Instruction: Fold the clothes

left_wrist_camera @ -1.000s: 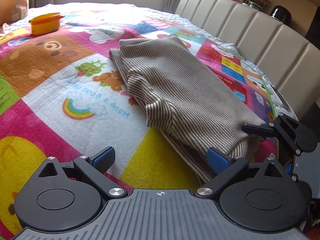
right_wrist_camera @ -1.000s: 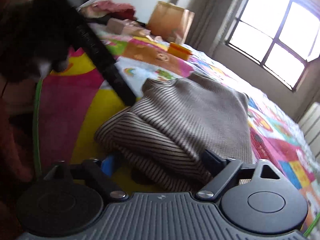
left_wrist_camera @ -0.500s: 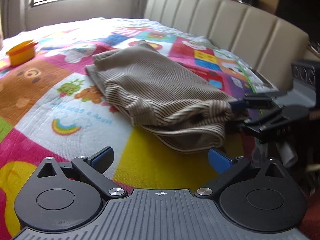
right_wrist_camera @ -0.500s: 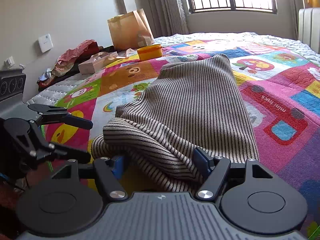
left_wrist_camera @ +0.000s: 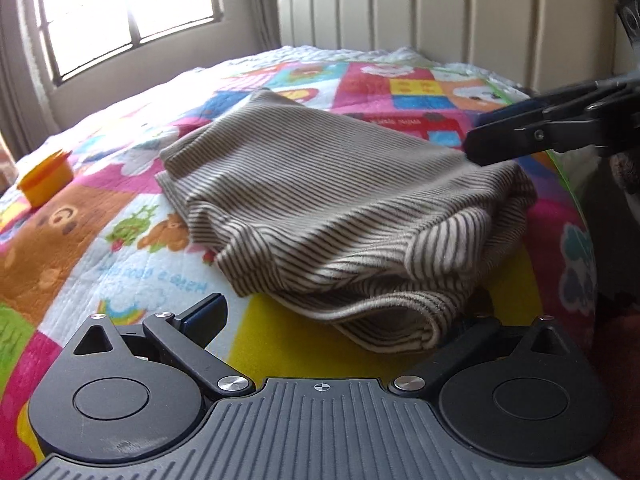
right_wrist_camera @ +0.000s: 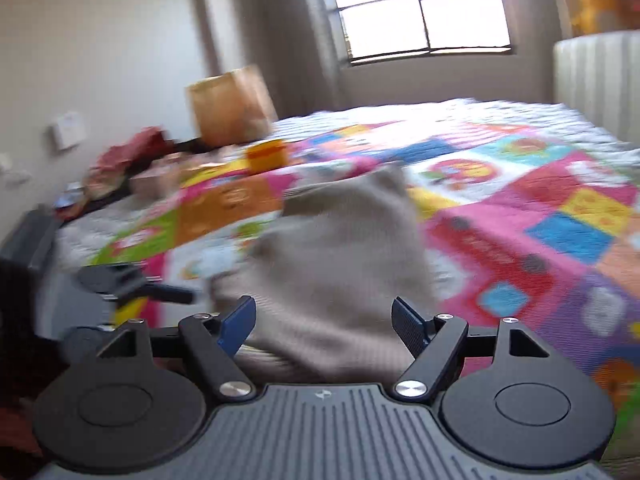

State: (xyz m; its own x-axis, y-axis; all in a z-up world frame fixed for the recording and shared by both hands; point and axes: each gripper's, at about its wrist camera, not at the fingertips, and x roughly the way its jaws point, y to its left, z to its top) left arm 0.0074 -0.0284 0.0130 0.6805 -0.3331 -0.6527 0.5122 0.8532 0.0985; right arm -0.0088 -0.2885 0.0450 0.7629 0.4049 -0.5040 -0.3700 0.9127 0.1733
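The striped garment (left_wrist_camera: pixel 332 216) is sitting folded into a thick bundle on the bed, on top of that loud patchwork quilt (left_wrist_camera: pixel 120 248) with the bears and rainbow on it. Brown and cream stripes, several layers stacked, with the rolled fold edge facing the left wrist camera.

The left gripper (left_wrist_camera: pixel 340 320) has its jaws spread wide. One blue pad (left_wrist_camera: pixel 204 312) shows on the left side over the quilt, and the near fold of the garment covers the other finger, so nothing looks pinched there. The right gripper (left_wrist_camera: pixel 532 136) shows up in that same view poking in from the right, tips right at the far right corner of the bundle.

From the right wrist camera things are pretty blurry, but its jaws are apart and opening, both blue pads (right_wrist_camera: pixel 408 326) clear of the cloth, with the garment lying between and beyond them. Not gripping anything.

An orange tub (left_wrist_camera: pixel 46 178) sits on the quilt well away toward the window side, and a brown paper bag (right_wrist_camera: pixel 232 106) stands past it by the wall. A padded headboard (left_wrist_camera: pixel 440 12) runs along the far end.
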